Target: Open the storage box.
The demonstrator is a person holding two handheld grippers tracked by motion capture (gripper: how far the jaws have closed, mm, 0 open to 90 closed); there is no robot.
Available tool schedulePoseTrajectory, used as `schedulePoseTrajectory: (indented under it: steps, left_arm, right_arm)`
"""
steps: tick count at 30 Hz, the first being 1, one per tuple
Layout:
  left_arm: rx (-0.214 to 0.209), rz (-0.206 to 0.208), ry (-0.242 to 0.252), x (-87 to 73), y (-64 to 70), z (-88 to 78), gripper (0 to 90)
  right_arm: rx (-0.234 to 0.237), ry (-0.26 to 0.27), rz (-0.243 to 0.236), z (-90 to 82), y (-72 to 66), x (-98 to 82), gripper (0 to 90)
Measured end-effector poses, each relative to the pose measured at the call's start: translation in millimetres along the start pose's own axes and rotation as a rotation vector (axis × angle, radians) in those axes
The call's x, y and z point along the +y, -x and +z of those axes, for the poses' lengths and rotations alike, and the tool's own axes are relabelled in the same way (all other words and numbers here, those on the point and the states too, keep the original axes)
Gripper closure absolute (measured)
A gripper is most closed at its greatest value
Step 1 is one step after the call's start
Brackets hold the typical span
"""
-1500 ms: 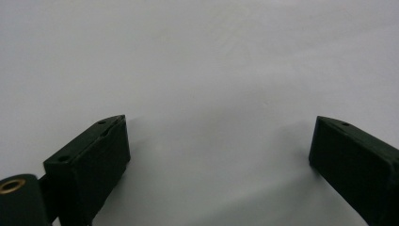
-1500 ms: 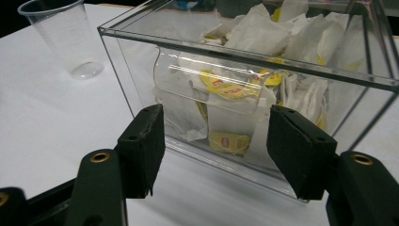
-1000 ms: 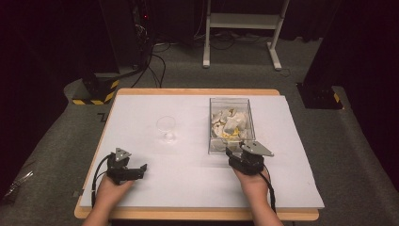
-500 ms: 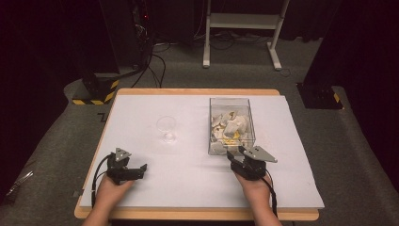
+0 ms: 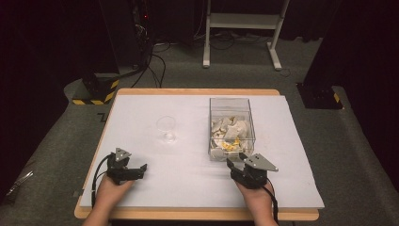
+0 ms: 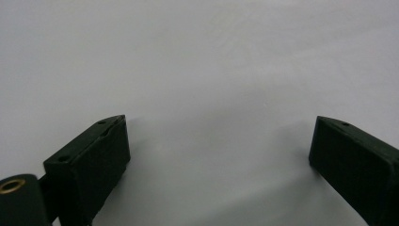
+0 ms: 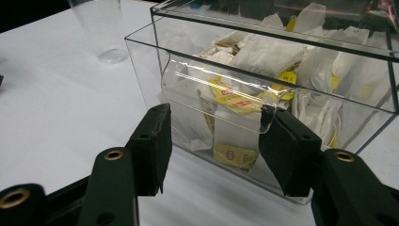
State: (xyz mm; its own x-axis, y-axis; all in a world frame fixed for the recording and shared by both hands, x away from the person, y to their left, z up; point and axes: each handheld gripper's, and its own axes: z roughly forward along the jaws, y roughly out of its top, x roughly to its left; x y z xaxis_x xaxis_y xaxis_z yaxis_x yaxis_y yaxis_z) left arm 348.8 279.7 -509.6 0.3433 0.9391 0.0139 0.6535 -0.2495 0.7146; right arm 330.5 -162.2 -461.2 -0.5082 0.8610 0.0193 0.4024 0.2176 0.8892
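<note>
We see the clear box (image 5: 230, 127) of tea bags (image 7: 282, 61) on the right half of the table (image 5: 188, 183), and our right gripper (image 7: 214, 136) sits at its near wall. In the right gripper view, a curved clear flap (image 7: 219, 96) on that wall lies between the fingers (image 7: 153, 141): the right-hand one appears to touch its edge, while the left-hand one stands apart from it. The fingers are partly open and have just been closing, then easing a little wider, and we cannot tell that they clamp anything. From above, the right gripper (image 5: 237, 165) is just before the box's front.

A clear plastic cup (image 5: 166, 128) stands left of the box, well apart from both grippers, and nothing lies between the right gripper and the box. Our left gripper (image 5: 136, 169) rests on the table at the near left, its fingers (image 6: 94, 155) wide open over bare white surface.
</note>
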Motion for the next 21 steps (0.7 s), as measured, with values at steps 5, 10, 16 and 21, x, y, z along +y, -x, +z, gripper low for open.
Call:
schedulePoseTrajectory:
  steps: [5,10,16,21]
  left_arm:
    - [0.000,-0.001,0.000,0.0,0.0,0.0,5.9]
    - [0.000,0.000,0.000,0.0,0.0,0.0,5.9]
    - [0.000,-0.001,0.001,0.0,0.2,0.1,5.9]
    - [0.001,0.000,0.000,0.0,0.1,0.0,5.9]
  right_arm:
    - [0.005,-0.001,0.003,-5.7,-2.8,-2.5,45.2]
    - [0.008,0.001,0.004,-11.8,-5.7,-5.5,45.4]
    - [0.013,0.011,0.001,-17.4,-7.5,-9.9,45.7]
    - [0.004,0.016,-0.004,-22.1,-6.3,-10.5,46.0]
